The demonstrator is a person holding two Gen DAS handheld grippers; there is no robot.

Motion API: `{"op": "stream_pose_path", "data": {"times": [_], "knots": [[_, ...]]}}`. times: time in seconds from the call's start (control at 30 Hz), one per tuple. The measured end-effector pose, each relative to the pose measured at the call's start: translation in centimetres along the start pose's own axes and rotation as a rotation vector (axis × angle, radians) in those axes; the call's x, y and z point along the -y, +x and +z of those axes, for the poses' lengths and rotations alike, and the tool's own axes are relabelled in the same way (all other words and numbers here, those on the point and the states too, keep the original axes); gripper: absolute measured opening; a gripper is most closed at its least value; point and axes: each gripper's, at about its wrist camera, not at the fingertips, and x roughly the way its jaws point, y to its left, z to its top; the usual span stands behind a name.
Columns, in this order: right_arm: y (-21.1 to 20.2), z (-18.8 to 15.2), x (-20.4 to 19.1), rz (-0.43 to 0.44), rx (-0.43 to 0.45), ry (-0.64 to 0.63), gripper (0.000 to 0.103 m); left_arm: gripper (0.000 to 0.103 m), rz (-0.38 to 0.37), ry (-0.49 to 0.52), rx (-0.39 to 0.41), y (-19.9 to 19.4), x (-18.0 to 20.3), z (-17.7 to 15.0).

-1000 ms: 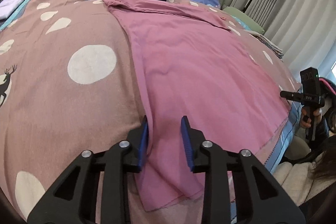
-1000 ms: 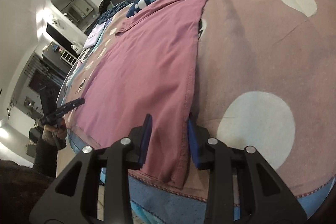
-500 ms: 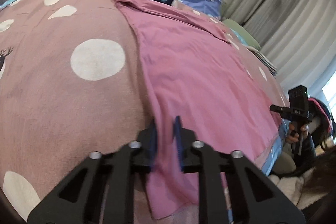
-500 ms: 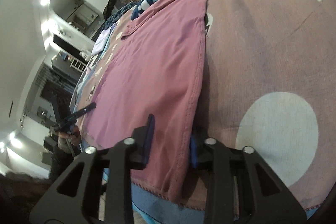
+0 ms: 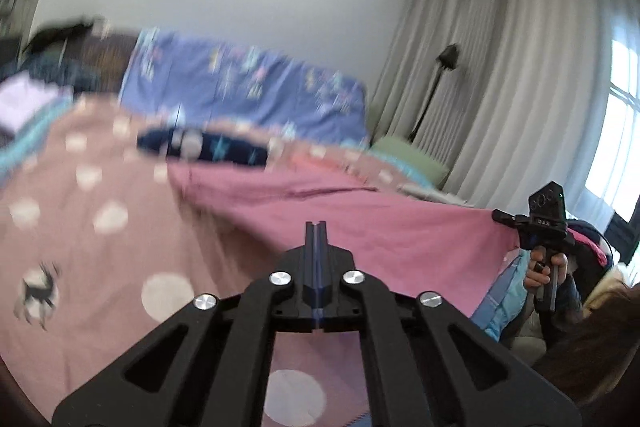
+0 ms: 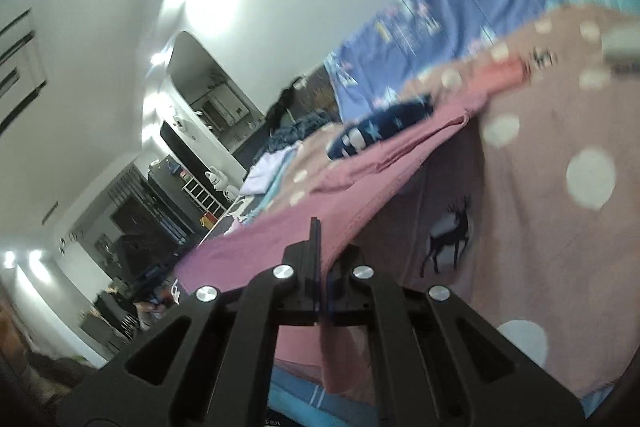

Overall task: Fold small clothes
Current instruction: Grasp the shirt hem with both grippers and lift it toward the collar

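Note:
A large pink garment (image 5: 360,219) lies spread on the bed, its near edge lifted off the bedspread. My left gripper (image 5: 316,227) is shut on the garment's near left corner and holds it raised. My right gripper (image 6: 318,227) is shut on the garment's (image 6: 312,195) near right corner, with pink cloth hanging down past the fingers. The right gripper also shows in the left wrist view (image 5: 546,223), held in a hand at the bed's right edge. Both views are blurred by motion.
The brown bedspread (image 5: 80,227) has white dots and a deer print. A navy star-print item (image 5: 200,145) and a blue patterned pillow (image 5: 248,91) lie at the bed's far end. Folded clothes (image 5: 24,99) sit far left. A floor lamp (image 5: 440,83) and curtains stand at the right.
Both grippers have closed on the garment's near corners and lifted them up off the bed. The views now tilt up toward the room.

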Motion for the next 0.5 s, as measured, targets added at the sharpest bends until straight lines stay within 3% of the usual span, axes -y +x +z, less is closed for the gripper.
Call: {"op": "stream_pose_path", "data": {"times": [0.1,0.17,0.23,0.27,0.3,0.33,0.43,0.5], "knots": [[-3.3,-0.3,-2.8,0.000,0.029,-0.098,0.002,0.000,0.019,0.069,0.064,-4.3,3.3,-0.3],[-4.4,-0.9,-3.4,-0.060,0.035,-0.146,0.002,0.000,0.040,0.078,0.042,-4.6,4.0,-1.3],[-3.5,-1.5,-1.9,-0.139,-0.010,-0.111,0.002,0.003,0.087,0.034,-0.045,-2.5,2.7,-3.1],[-2.9,-1.8,-0.8,-0.160,-0.028,-0.077,0.002,0.009,0.100,0.006,-0.096,-1.2,1.8,-3.8],[-2.3,-2.0,0.3,-0.178,-0.045,-0.037,0.002,0.026,0.117,-0.035,-0.156,0.5,0.6,-4.8],[-1.5,-2.4,1.9,-0.191,-0.065,0.016,0.002,0.029,0.123,-0.088,-0.221,2.4,-0.8,-6.2],[-0.5,-3.4,4.0,-0.194,-0.082,0.082,0.002,0.032,0.073,-0.187,-0.380,7.1,-2.8,-9.6],[-0.3,-3.8,4.3,-0.196,-0.086,0.094,0.002,0.033,0.046,-0.184,-0.455,9.2,-2.9,-11.2]]}}
